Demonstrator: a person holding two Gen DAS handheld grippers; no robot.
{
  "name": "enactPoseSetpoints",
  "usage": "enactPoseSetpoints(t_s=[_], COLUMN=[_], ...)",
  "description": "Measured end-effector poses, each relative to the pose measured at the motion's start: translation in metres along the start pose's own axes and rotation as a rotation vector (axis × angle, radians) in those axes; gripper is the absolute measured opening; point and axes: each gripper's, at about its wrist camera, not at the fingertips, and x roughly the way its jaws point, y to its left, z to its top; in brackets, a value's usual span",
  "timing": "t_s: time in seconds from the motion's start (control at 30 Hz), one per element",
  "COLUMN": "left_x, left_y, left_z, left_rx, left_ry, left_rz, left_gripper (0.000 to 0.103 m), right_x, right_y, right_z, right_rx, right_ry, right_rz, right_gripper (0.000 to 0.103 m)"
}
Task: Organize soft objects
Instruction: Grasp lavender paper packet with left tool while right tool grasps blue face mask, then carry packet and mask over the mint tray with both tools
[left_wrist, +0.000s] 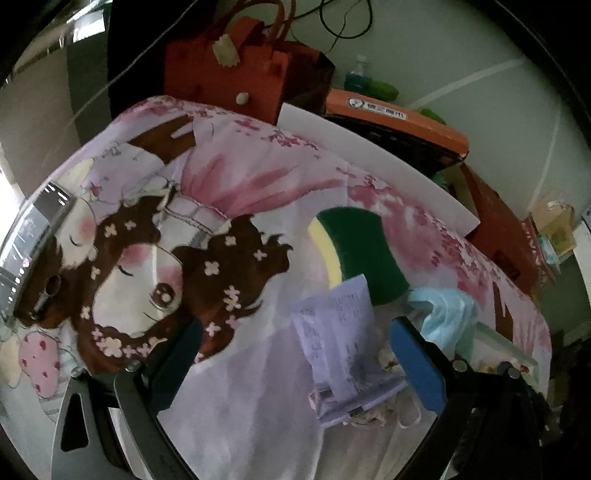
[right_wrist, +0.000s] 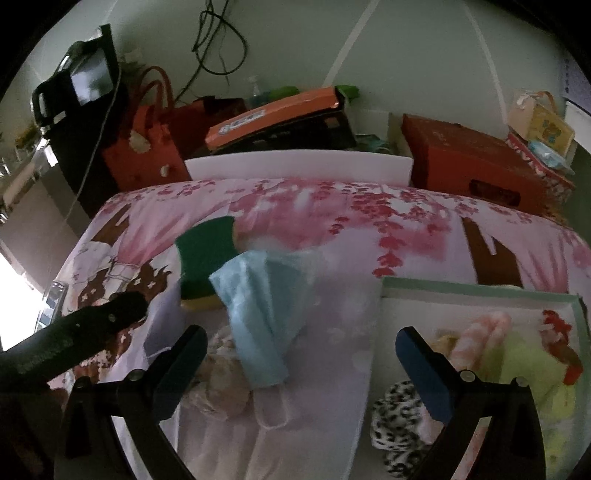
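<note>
Both grippers hang over a bed-like surface covered with a cartoon-print sheet (right_wrist: 332, 229), pink blossoms and a big-eyed girl on it.

The left gripper (left_wrist: 295, 354) has its fingers spread wide, nothing pinched. Right between them sits a pale purple tissue pack (left_wrist: 340, 339), tilted up at one end, with a bit of patterned cloth under its near end, hard to make out. The right gripper (right_wrist: 301, 363) is also spread wide and empty. Between its fingers lies a light blue face mask (right_wrist: 255, 314), crumpled, its ear loop trailing toward the camera.

Off to the right there's a shallow tray (right_wrist: 480, 291) with a pale green rim, already holding soft stuff: a leopard-print scrunchie (right_wrist: 395, 424), something pink, something yellow-green.

Just past the mask and touching it is a green-and-yellow sponge (right_wrist: 207, 254), green side up. Further back, a white foam board (right_wrist: 295, 164), an orange box (right_wrist: 273, 114), a red bag (right_wrist: 144, 155) and a red box (right_wrist: 472, 158) along the wall.
</note>
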Motion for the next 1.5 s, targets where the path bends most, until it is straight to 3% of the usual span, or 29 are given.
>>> enactPoseSetpoints(t_s=[0.1,0.27,0.53,0.7,0.87,0.97,1.07,1.27,1.5], left_x=[0.006,0.011,0.022,0.024,0.03,0.033,0.035,0.036,0.035], left_y=[0.001,0.001,0.001,-0.005,-0.007,-0.01,-0.012,-0.015,-0.019], left_z=[-0.003,-0.005,-0.011,-0.013,-0.015,-0.017,-0.019,-0.02,-0.02], left_rx=[-0.014,-0.032,-0.052,-0.043,-0.044,-0.041,-0.036,-0.027,-0.018], left_ry=[0.02,0.028,0.065,0.073,0.087,0.096,0.101,0.101,0.087], left_rz=[-0.02,-0.015,-0.022,-0.04,-0.059,-0.062,-0.063,-0.065,-0.077], left_gripper=[0.1,0.1,0.1,0.1,0.099,0.088,0.082,0.05,0.043], right_x=[0.009,0.021,0.028,0.033,0.035,0.037,0.038,0.037,0.035], right_y=[0.006,0.009,0.009,0.007,0.003,0.003,0.0,-0.002,-0.005], right_z=[-0.005,-0.011,-0.015,-0.016,-0.017,-0.019,-0.02,-0.02,-0.02], right_rx=[-0.014,-0.024,-0.027,-0.011,0.008,0.019,0.036,0.056,0.074], right_ry=[0.012,0.035,0.019,0.019,0.024,0.036,0.045,0.05,0.045], right_rz=[0.018,0.04,0.064,0.083,0.1,0.109,0.113,0.127,0.14], right_gripper=[0.102,0.091,0.083,0.068,0.047,0.032,0.027,0.018,0.016])
